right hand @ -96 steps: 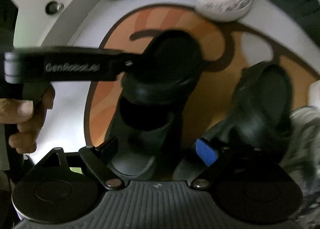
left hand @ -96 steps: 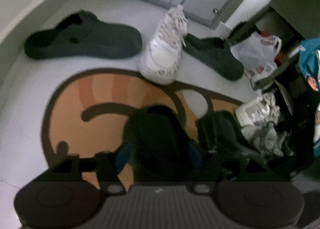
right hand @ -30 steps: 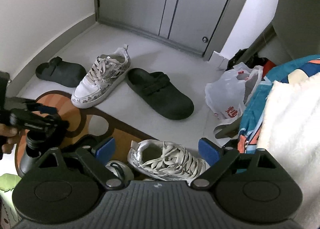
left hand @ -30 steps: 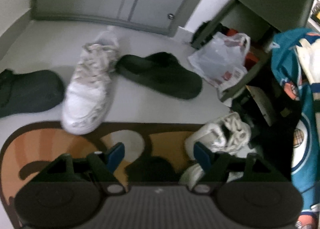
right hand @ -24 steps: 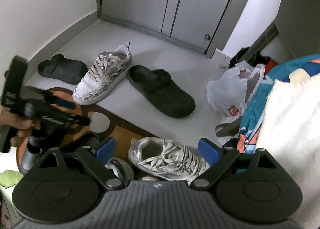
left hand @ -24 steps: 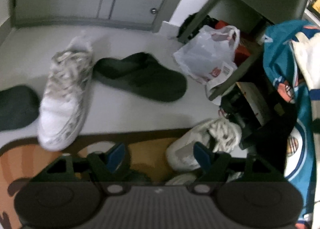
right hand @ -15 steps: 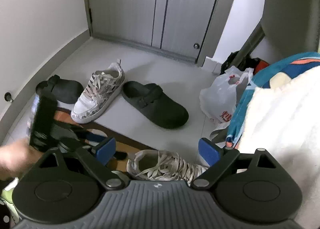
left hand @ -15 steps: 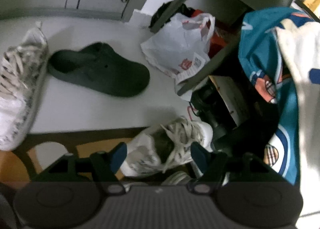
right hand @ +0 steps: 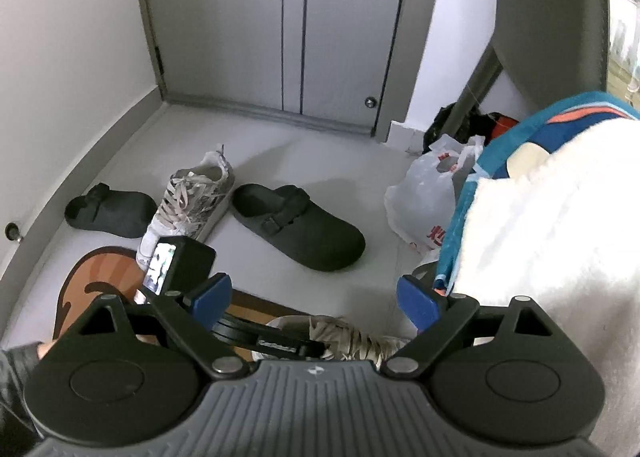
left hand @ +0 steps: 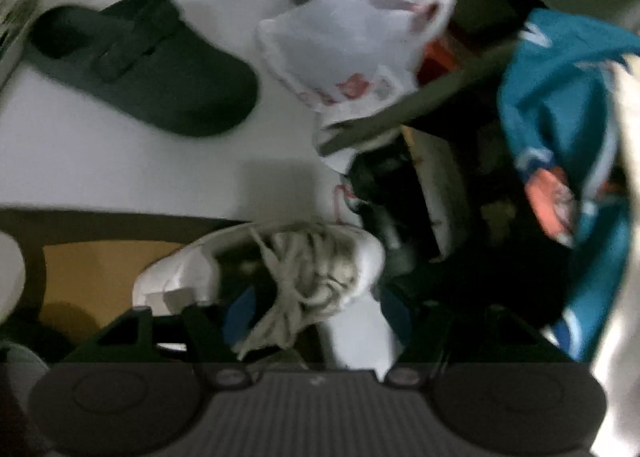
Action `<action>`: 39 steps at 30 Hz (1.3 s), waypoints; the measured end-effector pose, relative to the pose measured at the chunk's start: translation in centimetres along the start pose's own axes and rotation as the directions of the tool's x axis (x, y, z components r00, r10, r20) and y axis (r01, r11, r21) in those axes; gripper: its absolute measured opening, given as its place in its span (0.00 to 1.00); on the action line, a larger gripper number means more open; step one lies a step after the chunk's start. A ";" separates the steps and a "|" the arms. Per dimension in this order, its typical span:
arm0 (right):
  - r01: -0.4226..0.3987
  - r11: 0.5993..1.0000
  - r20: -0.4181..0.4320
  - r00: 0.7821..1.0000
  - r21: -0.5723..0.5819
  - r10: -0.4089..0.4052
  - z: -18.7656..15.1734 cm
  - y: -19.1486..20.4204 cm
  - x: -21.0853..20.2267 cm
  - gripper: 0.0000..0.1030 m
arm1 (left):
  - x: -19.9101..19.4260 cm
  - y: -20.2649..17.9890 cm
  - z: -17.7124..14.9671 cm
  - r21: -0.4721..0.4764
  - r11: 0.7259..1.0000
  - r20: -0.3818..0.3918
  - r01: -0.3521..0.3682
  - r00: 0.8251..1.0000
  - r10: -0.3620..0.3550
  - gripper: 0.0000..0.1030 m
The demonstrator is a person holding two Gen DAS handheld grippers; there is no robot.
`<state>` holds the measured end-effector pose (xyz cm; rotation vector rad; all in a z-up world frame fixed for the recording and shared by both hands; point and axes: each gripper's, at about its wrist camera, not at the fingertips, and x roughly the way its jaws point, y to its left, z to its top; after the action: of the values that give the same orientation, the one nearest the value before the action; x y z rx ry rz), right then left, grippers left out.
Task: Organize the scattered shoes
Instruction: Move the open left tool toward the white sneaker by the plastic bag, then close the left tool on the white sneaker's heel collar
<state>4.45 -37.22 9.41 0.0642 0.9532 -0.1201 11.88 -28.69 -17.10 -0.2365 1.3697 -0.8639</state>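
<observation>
1. Floor point(right hand: 304, 161): smooth pale grey, matte. On it lies a flat mat point(right hand: 100, 273) with a curved outline, orange and tan bands inside a dark brown border.
2. White laced sneaker point(left hand: 288, 269): low, rounded toe, grubby grey-patterned sides, loose tangled flat laces spilling forward. It sits at the mat's edge, lying across the view with its toe toward the dark clutter on the right.
3. Left gripper point(left hand: 316, 311): blue-padded fingers stand either side of that sneaker's laced middle, jaws closing. The picture is blurred; whether the pads press on the shoe cannot be told.
4. Dark clog point(right hand: 298, 231): moulded, smooth rubbery surface, rounded closed toe, strap with buckle across the instep. On bare floor beyond the mat.
5. Second white sneaker point(right hand: 192, 201): same patterned sides, laces tied, heel tab up, toe touching the mat's edge, just beside the clog.
6. Another dark clog point(right hand: 110, 211): left of that sneaker, near the wall.
7. Right gripper point(right hand: 314, 301): jaws wide apart, nothing between them, held above the scene.
8. Plastic bag point(right hand: 430, 203): thin, crinkled, white with red print, slumped beside teal-and-orange cloth point(left hand: 560, 105).
9. Grey flat-panelled doors point(right hand: 280, 25) with a small round knob.
</observation>
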 end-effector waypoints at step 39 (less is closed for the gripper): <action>0.007 0.997 -0.026 1.000 -0.071 -0.009 -0.8 1.5 1.0 0.90 | 1.4 1.7 -0.2 -0.094 0.968 0.162 0.232 0.963 -0.215 0.09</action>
<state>4.55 -35.69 8.12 -0.0037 0.9831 -0.0930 12.33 -28.39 -19.31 -0.5425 1.2658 -0.9373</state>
